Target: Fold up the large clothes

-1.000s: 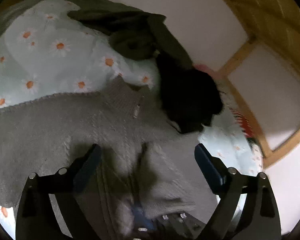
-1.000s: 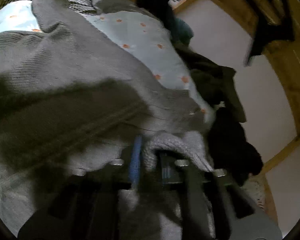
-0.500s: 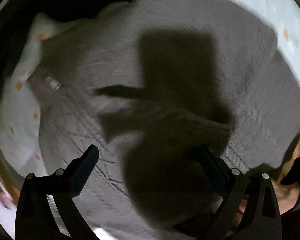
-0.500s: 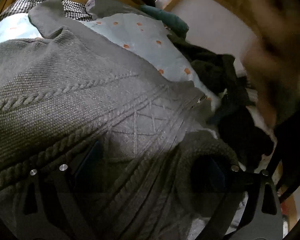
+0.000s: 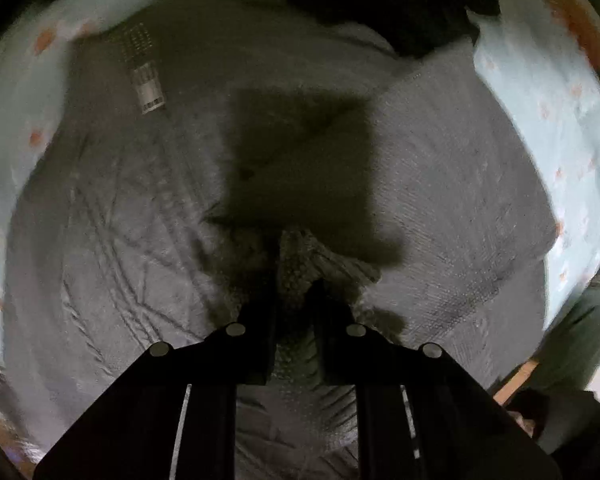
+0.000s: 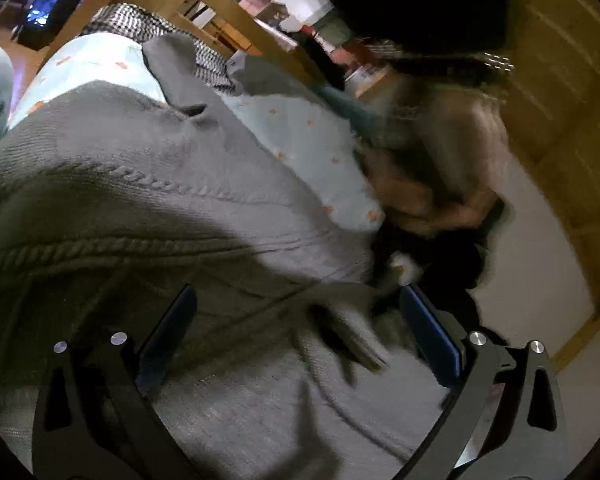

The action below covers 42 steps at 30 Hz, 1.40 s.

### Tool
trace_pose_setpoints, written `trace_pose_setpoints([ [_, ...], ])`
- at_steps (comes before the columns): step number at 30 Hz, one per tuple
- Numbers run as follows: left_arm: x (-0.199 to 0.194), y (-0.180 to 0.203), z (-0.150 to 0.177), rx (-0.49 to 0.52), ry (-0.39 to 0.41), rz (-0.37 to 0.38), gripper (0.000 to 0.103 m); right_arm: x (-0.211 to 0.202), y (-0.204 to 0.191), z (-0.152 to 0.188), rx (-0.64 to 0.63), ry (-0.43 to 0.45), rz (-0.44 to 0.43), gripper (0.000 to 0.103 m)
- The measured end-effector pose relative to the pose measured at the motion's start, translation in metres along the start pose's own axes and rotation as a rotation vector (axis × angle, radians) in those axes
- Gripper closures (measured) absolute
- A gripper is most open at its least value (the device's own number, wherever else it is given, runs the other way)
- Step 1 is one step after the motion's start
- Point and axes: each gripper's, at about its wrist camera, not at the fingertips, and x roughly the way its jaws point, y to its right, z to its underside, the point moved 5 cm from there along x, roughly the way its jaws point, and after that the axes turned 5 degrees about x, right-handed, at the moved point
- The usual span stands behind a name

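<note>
Evidently you were mid-fold: your left gripper (image 5: 294,280) was clamped on the grey sweater (image 5: 440,184), your right gripper (image 6: 296,328) spread apart, needing a hold toward 12 o'clock.

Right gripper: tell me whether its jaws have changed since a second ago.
Yes. The right gripper, then pinching a fold of the grey sweater, now has its jaws wide apart over that knit, holding nothing.
</note>
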Motion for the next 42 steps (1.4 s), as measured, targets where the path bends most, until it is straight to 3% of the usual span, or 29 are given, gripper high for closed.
trace_pose_setpoints([
  [2,-0.005,-0.024,0.013,-0.071,0.079,0.067,0.089,-0.012,0.019,0.003,0.037,0.019,-0.017,0.004],
  [4,-0.018,-0.047,0.028,-0.137,0.215,0.198,0.089,-0.021,0.048,0.008,0.11,0.024,-0.008,0.004],
  [8,-0.035,-0.111,0.076,-0.337,0.519,0.44,0.085,0.006,0.104,0.04,0.29,-0.121,0.002,0.004],
  [10,-0.023,-0.148,0.101,-0.454,0.602,0.444,0.082,0.026,0.114,0.057,0.307,-0.205,-0.003,0.004],
  [12,-0.005,-0.168,0.135,-0.57,0.671,0.456,0.078,0.041,0.111,0.061,0.283,-0.234,-0.028,0.004],
  [13,-0.004,-0.169,0.157,-0.614,0.714,0.478,0.065,0.046,0.105,0.056,0.267,-0.228,-0.052,0.004],
  [15,-0.005,-0.179,0.182,-0.671,0.868,0.571,0.063,0.053,0.088,0.038,0.247,-0.199,-0.125,0.004],
  [16,-0.008,-0.184,0.182,-0.679,0.895,0.585,0.055,0.059,0.074,0.025,0.247,-0.183,-0.176,0.004],
  [17,-0.012,-0.182,0.182,-0.68,0.909,0.58,0.039,0.063,0.065,0.018,0.25,-0.184,-0.21,0.004],
  [19,-0.025,-0.166,0.181,-0.652,0.941,0.542,0.015,0.092,0.039,0.001,0.292,-0.23,-0.264,0.004],
  [20,-0.03,-0.162,0.18,-0.63,0.953,0.5,0.01,0.105,0.03,0.0,0.318,-0.275,-0.274,0.004],
  [21,-0.039,-0.15,0.177,-0.602,0.966,0.441,0.009,0.129,0.016,0.005,0.38,-0.377,-0.324,0.004],
  [22,-0.045,-0.141,0.178,-0.577,0.982,0.401,0.007,0.141,0.013,0.007,0.441,-0.418,-0.358,0.004],
  [24,-0.054,-0.128,0.176,-0.523,0.991,0.314,0.006,0.145,0.029,0.007,0.596,-0.417,-0.421,0.004],
  [26,-0.051,-0.134,0.176,-0.485,0.985,0.287,0.006,0.134,0.046,0.008,0.695,-0.371,-0.452,0.004],
  [29,-0.033,-0.115,0.168,-0.439,0.936,0.244,0.006,0.101,0.09,0.019,0.777,-0.311,-0.344,0.004],
  [30,-0.027,-0.108,0.161,-0.42,0.912,0.223,0.006,0.091,0.111,0.031,0.777,-0.321,-0.232,0.004],
  [32,0.0,-0.095,0.149,-0.389,0.798,0.083,0.006,0.084,0.147,0.066,0.754,-0.42,-0.001,0.004],
  [34,0.019,-0.088,0.14,-0.346,0.713,-0.055,0.006,0.094,0.165,0.112,0.758,-0.585,0.104,0.004],
  [35,0.021,-0.085,0.137,-0.333,0.697,-0.107,0.006,0.103,0.163,0.134,0.777,-0.672,0.094,0.004],
  [36,0.024,-0.083,0.134,-0.323,0.677,-0.15,0.006,0.11,0.156,0.16,0.858,-0.709,0.004,0.003],
  [37,0.028,-0.08,0.132,-0.312,0.667,-0.198,0.005,0.106,0.161,0.165,0.933,-0.63,-0.008,0.002],
  [40,0.029,-0.075,0.131,-0.309,0.654,-0.271,0.005,0.106,0.156,0.16,0.888,-0.647,0.012,0.002],
  [42,0.028,-0.075,0.132,-0.307,0.651,-0.276,0.005,0.107,0.155,0.159,0.892,-0.645,0.013,0.002],
])
